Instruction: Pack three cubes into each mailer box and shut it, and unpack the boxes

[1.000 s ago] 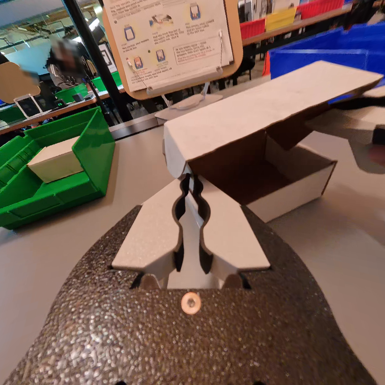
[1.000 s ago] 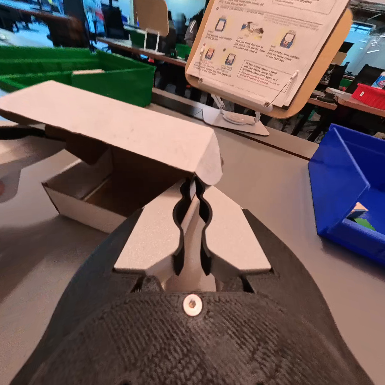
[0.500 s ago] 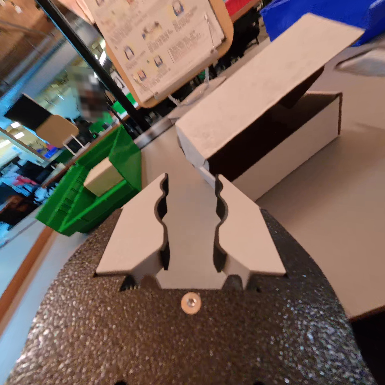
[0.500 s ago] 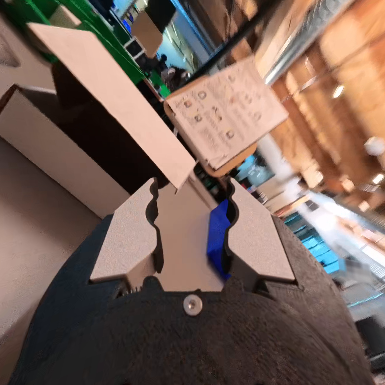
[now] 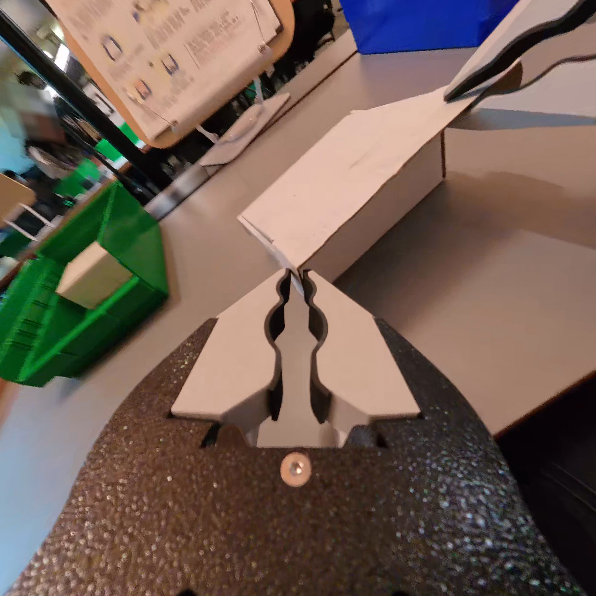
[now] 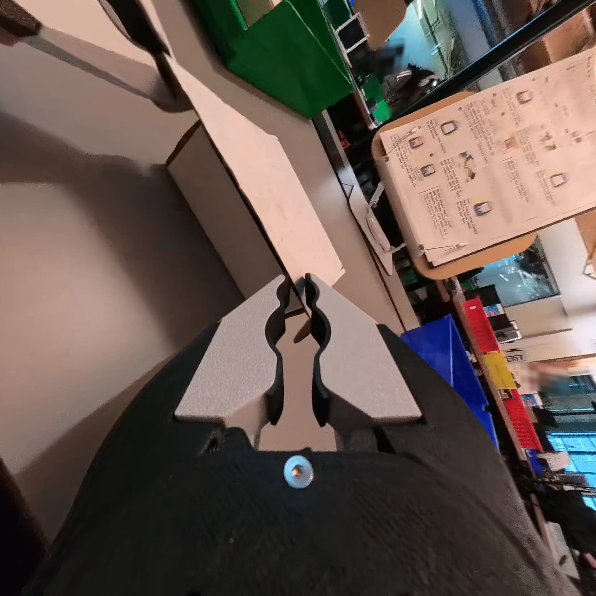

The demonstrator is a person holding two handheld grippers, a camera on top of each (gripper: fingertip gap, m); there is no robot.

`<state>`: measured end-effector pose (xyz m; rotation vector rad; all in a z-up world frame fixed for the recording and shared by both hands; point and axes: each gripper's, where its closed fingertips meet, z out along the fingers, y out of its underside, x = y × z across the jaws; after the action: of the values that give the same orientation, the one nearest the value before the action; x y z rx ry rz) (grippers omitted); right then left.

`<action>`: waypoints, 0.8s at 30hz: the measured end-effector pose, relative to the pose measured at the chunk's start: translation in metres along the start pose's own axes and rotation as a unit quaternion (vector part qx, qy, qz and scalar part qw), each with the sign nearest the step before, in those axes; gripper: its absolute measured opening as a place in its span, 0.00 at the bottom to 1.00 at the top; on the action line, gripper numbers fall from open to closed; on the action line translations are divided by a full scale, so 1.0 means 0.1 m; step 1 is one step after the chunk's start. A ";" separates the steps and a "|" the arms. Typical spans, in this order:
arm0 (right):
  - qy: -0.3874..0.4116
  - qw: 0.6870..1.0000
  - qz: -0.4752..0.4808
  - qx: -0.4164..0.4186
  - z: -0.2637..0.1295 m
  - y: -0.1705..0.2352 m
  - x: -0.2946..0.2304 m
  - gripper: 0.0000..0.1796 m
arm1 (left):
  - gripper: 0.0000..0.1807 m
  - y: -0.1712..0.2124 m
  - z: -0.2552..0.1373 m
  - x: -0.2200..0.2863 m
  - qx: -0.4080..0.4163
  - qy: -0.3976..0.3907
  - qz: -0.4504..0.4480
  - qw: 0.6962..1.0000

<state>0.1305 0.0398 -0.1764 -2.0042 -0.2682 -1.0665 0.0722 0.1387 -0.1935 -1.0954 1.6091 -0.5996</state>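
Note:
A white mailer box (image 5: 338, 187) lies on the grey table with its lid down. My left gripper (image 5: 295, 279) is shut on a thin cardboard flap at the box's near left corner. My right gripper (image 6: 295, 290) is shut on the thin lid edge at the other end of the same box (image 6: 264, 180). The right gripper's fingers (image 5: 503, 64) show at the far end in the left wrist view. The left gripper's fingers (image 6: 96, 71) show at the top left in the right wrist view. No cubes are in sight; the box's inside is hidden.
A green bin (image 5: 96, 322) holding another white box (image 5: 93, 277) stands to the left, also in the right wrist view (image 6: 283, 58). A blue bin (image 5: 419, 25) (image 6: 445, 354) stands to the right. An instruction board on a stand (image 5: 180, 58) is behind. The table's front edge (image 5: 548, 406) is close.
The lid has come down from open to flat on the box. Both grippers let go and opened half a second ago, and have shut again on the box's two ends. Both views have tilted.

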 end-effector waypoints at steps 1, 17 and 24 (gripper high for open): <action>-0.005 1.000 0.002 -0.005 0.01 0.02 -0.03 0.04 | 0.03 0.02 0.01 0.02 -0.005 0.012 -0.015 1.000; -0.046 0.999 0.028 0.001 0.21 0.14 -0.11 0.05 | 0.10 0.28 0.23 0.14 -0.098 0.083 -0.090 0.988; -0.030 0.999 -0.038 -0.024 0.28 0.17 -0.13 0.06 | 0.32 0.12 0.06 0.27 -0.055 0.272 -0.228 0.933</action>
<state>0.1475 0.0521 -0.2044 -2.0863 -0.3571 -1.0699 0.0728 0.1209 -0.2182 -1.4932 1.8759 -1.2153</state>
